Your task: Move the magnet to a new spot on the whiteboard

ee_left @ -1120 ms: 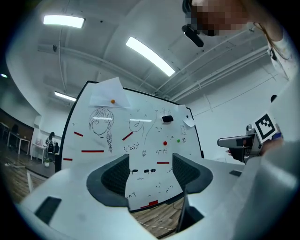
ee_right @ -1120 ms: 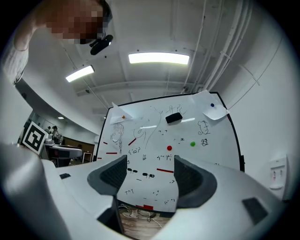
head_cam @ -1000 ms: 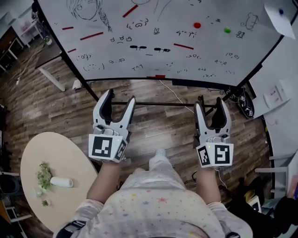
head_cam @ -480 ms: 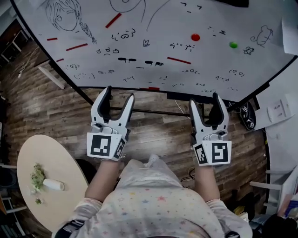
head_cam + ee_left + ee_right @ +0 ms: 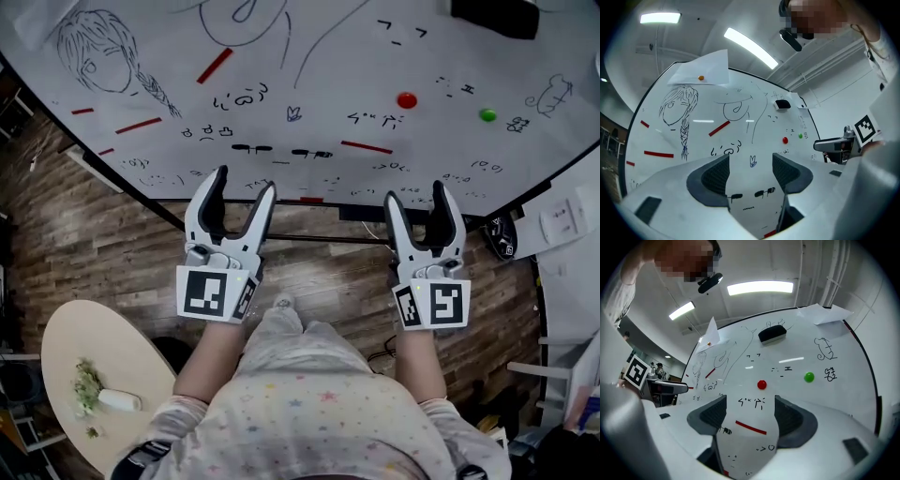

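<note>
I'm holding both grippers up side by side in front of the whiteboard (image 5: 356, 84), neither one touching it. The left gripper (image 5: 242, 183) is sitting with its jaws spread wide and nothing between them; through the gap I'm seeing only black scribbles on the board. The right gripper (image 5: 417, 192) is showing the same: jaws apart and empty, with a short red bar (image 5: 751, 427) drawn on the board framed between them.

The red magnet (image 5: 406, 99) is sticking to the board at about 12 o'clock from my right gripper, well apart from the jaw tips. It's looking like a small, round, glossy red button. The green magnet (image 5: 487, 114) is sitting at about 3 o'clock from the red one, near it but not touching, with the same round button shape in bright green. A black eraser (image 5: 494, 17) is resting higher on the board, at about 1 o'clock from the red magnet.

From the left gripper's own camera, both magnets are showing off toward 2 o'clock, beyond the right-hand jaw.
</note>
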`<state>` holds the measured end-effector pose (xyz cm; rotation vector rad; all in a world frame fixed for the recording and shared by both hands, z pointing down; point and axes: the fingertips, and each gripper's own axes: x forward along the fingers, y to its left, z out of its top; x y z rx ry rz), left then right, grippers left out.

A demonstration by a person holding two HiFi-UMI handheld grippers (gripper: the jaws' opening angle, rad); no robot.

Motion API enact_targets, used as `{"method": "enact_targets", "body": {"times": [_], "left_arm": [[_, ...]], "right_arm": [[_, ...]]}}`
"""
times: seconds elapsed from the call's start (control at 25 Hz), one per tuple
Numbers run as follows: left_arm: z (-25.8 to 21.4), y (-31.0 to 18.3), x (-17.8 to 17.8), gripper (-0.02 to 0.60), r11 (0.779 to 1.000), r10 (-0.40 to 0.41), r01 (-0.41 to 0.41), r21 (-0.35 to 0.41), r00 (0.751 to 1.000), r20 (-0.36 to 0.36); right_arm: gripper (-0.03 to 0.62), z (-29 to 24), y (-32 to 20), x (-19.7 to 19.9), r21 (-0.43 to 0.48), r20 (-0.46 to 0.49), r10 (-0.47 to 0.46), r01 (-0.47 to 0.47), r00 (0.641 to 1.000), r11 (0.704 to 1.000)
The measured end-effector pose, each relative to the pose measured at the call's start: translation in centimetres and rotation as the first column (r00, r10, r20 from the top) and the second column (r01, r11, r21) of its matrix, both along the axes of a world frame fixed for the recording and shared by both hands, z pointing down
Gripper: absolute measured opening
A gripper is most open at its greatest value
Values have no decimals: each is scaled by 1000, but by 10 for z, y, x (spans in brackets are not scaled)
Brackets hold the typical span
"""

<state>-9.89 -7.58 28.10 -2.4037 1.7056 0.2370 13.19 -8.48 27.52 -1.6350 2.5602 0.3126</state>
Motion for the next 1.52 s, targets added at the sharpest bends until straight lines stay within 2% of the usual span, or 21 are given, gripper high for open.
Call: {"method": "enact_targets", "body": {"times": [0.12, 0.24, 0.32, 0.44, 0.56, 0.76, 1.12, 1.52], "left_arm": [[-8, -28, -11, 265, 1000, 2, -3, 31, 999, 42], [-9, -51, -25, 265, 1000, 2, -3, 22, 998, 64], [-13, -60, -34, 264, 1000, 0, -2, 21, 998, 66], [-25, -70, -37, 264, 997, 30, -35, 73, 997, 69], [-30, -80, -38, 264, 995, 43, -48, 84, 997, 68], [-35, -89, -33, 264, 991, 60, -67, 115, 997, 57], [-33, -96, -15, 264, 996, -2, -3, 86, 998, 63], [-29, -98, -17, 264, 996, -40, 35, 81, 997, 65]], "right_arm": [[302, -9, -21, -7, 25, -3, 40, -40, 999, 999], [302, -18, -40, -16, 54, -9, 80, -80, 997, 995], [302, -23, -51, -23, 71, -13, 103, -102, 995, 992], [301, -26, -65, -29, 78, -15, 128, -126, 992, 989], [298, -25, -76, -30, 69, -12, 145, -144, 989, 987], [285, -28, -92, -29, 63, -16, 142, -140, 990, 988], [248, -39, -109, -21, 59, -44, 106, -103, 993, 993], [205, -46, -114, -17, 96, -43, 165, -160, 985, 982]]}}
